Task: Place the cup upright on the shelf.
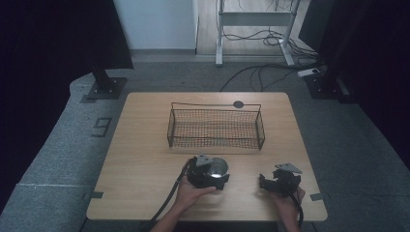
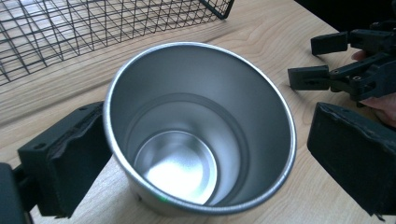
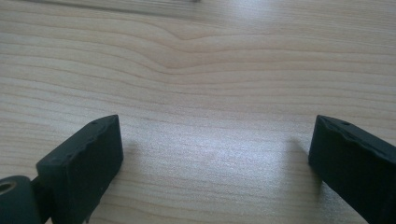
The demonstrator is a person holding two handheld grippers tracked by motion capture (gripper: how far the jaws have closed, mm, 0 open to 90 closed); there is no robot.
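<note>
Steel cup [image 1: 218, 166], left gripper [image 1: 212, 178], wire basket [image 1: 215, 143]

silver cup [image 2: 201, 126] — black mesh basket [image 1: 215, 128] — pale wood-grain table [image 1: 145, 159]

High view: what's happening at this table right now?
A person sits at a wooden table with a claw in each hand. The left claw straddles an upright, empty metal cup standing on the table just in front of a wire basket; a gap shows at the right jaw, so the cup is not clamped. The right claw rests open near the table's front edge with nothing between its jaws. The basket looks empty.
</note>
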